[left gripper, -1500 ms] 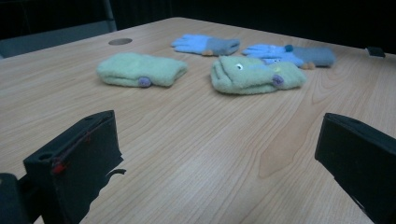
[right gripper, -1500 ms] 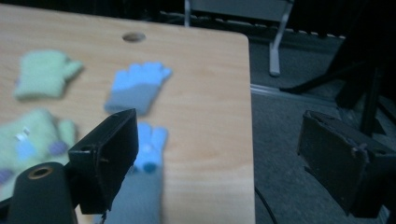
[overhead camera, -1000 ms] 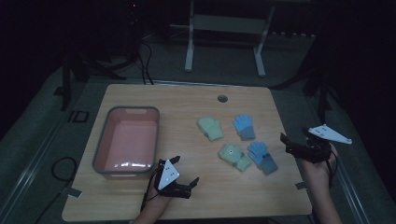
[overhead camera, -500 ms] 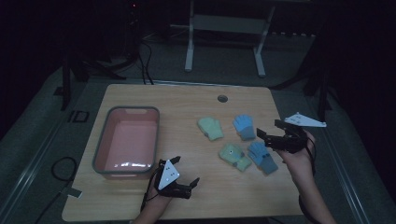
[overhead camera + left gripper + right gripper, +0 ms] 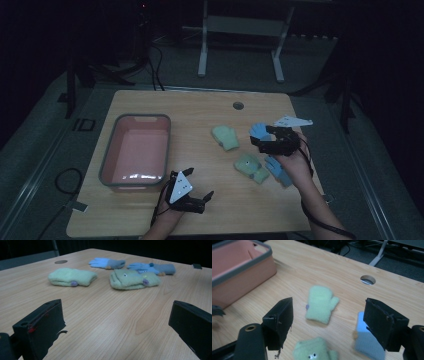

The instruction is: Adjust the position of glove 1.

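Observation:
Two green mittens lie mid-table: a plain one (image 5: 226,137) (image 5: 319,303) (image 5: 71,277) and one with eyes (image 5: 251,167) (image 5: 312,352) (image 5: 133,279). One blue glove (image 5: 258,130) (image 5: 368,345) (image 5: 107,263) peeks out under my right gripper (image 5: 257,137) (image 5: 329,310), which hovers above it, pointing left. Its jaws have just been closing a little but stand open, with nothing pressed between them. A second blue glove (image 5: 277,170) (image 5: 152,267) lies by the right hand. My left gripper (image 5: 198,183) (image 5: 116,322) rests open near the front edge, holding nothing.
A pink bin with a grey rim (image 5: 107,155) (image 5: 242,267) stands on the left of the wooden table, nothing visible inside. A round cable hole (image 5: 238,105) (image 5: 367,280) sits near the far edge. A white stand's legs rise behind the table.
The right hand has carried its gripper leftward from beyond the table's right edge to above the gloves. The left gripper has stayed put.

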`<state>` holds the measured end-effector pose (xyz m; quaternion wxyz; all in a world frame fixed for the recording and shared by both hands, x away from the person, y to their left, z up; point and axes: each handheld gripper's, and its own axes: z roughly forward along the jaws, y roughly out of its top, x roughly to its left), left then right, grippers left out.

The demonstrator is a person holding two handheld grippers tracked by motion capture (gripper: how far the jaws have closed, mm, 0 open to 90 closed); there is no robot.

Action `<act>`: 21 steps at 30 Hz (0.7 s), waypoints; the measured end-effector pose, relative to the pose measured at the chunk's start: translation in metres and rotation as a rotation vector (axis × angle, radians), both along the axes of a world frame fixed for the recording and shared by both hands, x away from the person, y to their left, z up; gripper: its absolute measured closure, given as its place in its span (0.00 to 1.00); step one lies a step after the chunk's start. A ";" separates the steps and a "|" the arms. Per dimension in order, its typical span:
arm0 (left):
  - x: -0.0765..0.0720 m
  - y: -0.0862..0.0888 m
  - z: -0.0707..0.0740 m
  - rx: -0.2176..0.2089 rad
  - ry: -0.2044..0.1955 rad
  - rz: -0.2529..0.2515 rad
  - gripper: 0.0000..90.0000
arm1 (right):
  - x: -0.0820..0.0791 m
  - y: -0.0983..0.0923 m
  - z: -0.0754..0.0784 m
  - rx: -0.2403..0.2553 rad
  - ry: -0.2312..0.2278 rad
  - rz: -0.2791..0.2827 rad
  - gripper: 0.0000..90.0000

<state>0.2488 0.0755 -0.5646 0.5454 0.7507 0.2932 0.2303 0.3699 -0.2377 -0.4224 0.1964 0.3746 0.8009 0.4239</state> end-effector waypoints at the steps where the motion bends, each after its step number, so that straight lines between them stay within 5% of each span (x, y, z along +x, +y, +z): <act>1: 0.000 0.000 0.000 0.001 -0.001 0.000 0.00 | 0.002 0.003 -0.002 -0.007 0.006 0.009 0.31; 16: 0.000 0.001 0.000 -0.009 0.009 -0.011 0.00 | 0.044 0.045 -0.035 -0.037 0.114 0.096 0.53; 21: 0.000 0.000 0.000 -0.005 0.006 -0.009 0.00 | 0.060 0.055 -0.046 -0.058 0.119 0.105 0.61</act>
